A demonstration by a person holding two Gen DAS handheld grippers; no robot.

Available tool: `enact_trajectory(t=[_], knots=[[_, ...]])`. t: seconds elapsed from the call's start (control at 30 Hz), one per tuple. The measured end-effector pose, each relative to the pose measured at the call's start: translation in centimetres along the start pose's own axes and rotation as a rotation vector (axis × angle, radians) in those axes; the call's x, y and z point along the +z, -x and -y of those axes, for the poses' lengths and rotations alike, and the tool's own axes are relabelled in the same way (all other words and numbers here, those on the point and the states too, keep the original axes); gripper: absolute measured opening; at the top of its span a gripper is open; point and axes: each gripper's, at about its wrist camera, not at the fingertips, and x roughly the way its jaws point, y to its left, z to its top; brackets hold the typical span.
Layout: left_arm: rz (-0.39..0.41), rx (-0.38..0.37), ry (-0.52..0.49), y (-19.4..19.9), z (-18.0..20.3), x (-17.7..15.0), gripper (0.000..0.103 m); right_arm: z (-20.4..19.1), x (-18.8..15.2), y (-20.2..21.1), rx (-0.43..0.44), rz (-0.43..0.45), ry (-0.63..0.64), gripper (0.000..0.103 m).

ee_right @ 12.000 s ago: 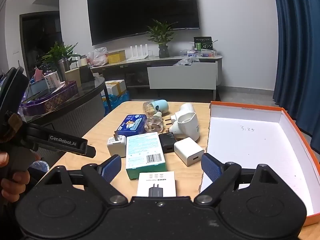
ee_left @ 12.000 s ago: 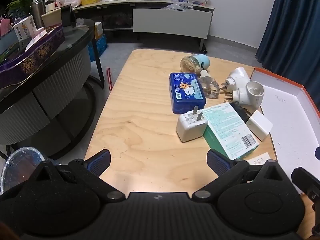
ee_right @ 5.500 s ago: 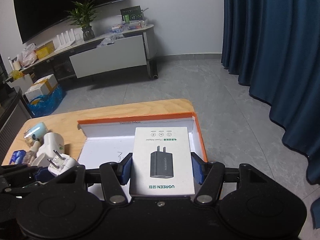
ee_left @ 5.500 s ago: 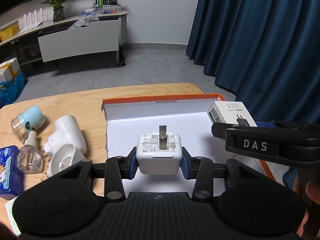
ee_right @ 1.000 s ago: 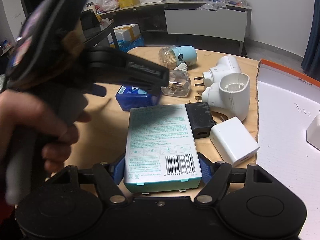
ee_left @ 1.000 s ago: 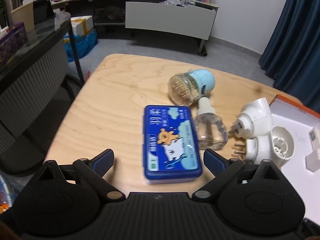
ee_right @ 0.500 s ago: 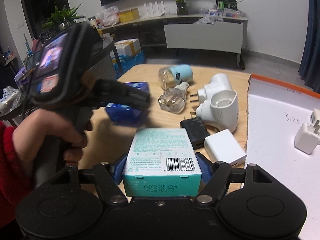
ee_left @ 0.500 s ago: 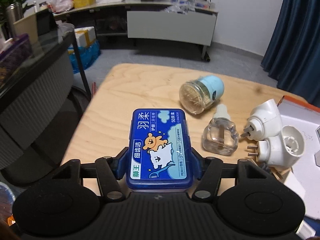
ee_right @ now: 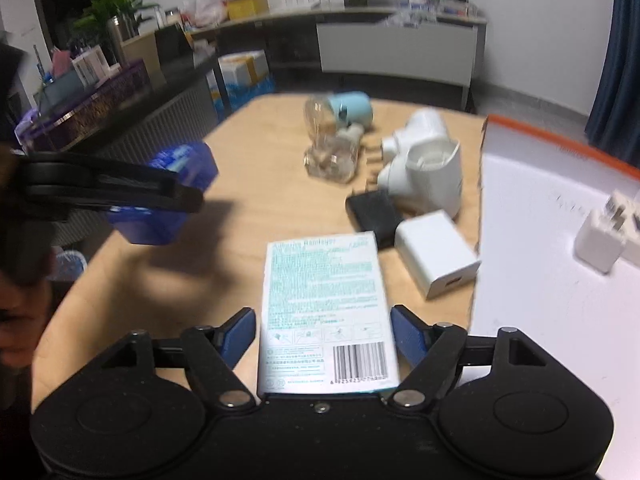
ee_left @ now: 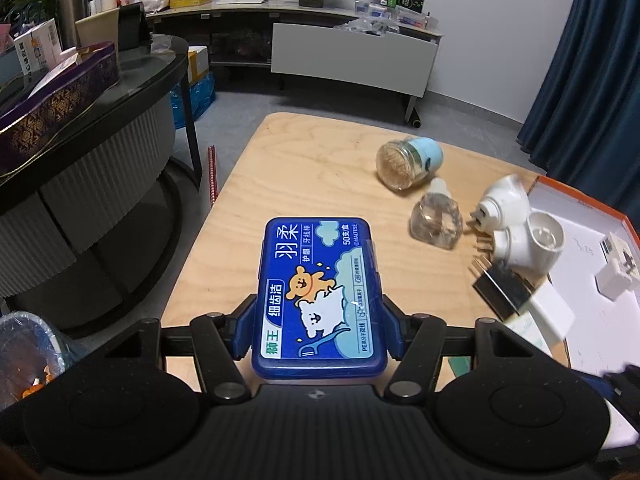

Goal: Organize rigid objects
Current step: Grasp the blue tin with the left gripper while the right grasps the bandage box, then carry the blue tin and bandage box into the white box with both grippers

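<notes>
The left tongs [ee_left: 318,330] are clamped on a flat blue plastic case with a cartoon bear on its lid [ee_left: 319,298], both pads pressed to its long sides, and the case hangs lifted above the pale wooden table [ee_left: 304,168]. In the right wrist view the same case shows as a blue blur at the left, clear of the tabletop.

The right tongs [ee_right: 323,334] have just been opening; their blue pads stand slightly off either side of a white and teal printed carton with a barcode [ee_right: 326,312], which lies between them. The picture is blurred, so whether the carton rests flat on the table is hard to tell.

Further back on the table lie a clear glass jar with a light blue cap [ee_left: 408,160], on its side, a small clear bottle [ee_left: 436,220], two white plug-in units [ee_left: 520,236], a black adapter [ee_left: 500,288] and a white charger block [ee_left: 554,316]. At the right, a shallow white box with an orange rim [ee_right: 560,140] holds a white plug adapter [ee_right: 600,240].
</notes>
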Motion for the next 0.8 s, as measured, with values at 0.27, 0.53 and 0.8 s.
enact_trajectory(t=[0.27,0.53,0.8], knots=[[0.029,-0.007,-0.019,1.7,0.3,-0.7,0.061,-0.2,0.4,-0.1,-0.007,0.046,-0.032,0.084],[0.052,-0.022,-0.025,3.2,1.4,-1.2,0.061,0.1,1.2,4.3,-0.026,0.129,-0.04,0.084],[0.074,-0.057,-0.034,4.7,3.4,-1.8,0.061,1.9,0.3,7.4,-0.065,0.167,-0.084,0.084]])
